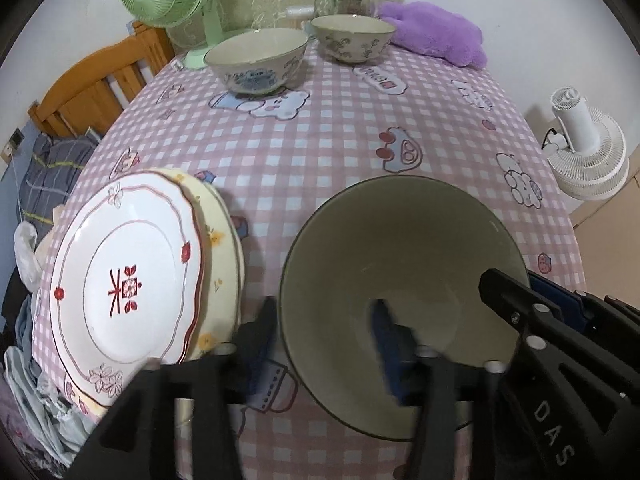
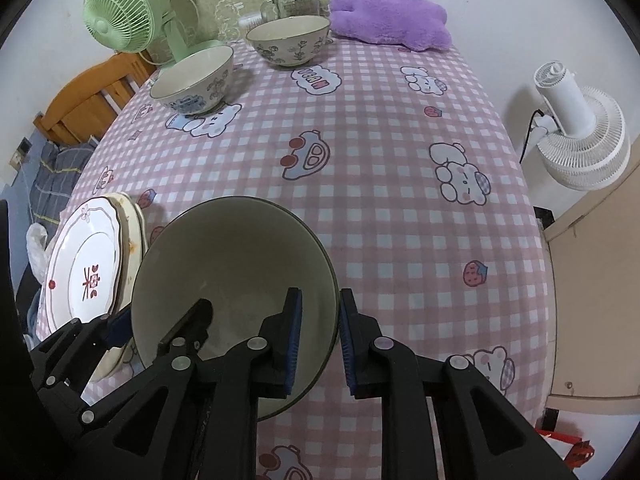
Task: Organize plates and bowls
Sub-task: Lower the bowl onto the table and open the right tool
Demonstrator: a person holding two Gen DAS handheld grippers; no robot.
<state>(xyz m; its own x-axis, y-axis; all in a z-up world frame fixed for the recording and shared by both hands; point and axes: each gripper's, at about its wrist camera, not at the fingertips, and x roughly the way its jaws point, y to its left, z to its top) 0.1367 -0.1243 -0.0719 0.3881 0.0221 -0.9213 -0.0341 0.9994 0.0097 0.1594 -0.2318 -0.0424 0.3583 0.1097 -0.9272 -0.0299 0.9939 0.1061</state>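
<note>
The pink checked tablecloth [image 2: 380, 160] is carrying everything. Near its front edge the large grey ceramic bowl [image 2: 236, 264] is sitting beside stacked white plates [image 1: 132, 268]. The right gripper [image 2: 318, 336] is straddling its rim, released; the left gripper [image 1: 328, 332] is straddling the opposite rim, also unclenched.

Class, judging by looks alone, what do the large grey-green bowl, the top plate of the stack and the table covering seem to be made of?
Large grey-green bowl: probably glazed ceramic, given its smooth, softly shiny inside and thin dark rim.
Top plate: likely glossy porcelain; white, with printed red motifs and a scalloped edge.
Table covering: looks like printed fabric or vinyl, matte pink gingham.
</note>
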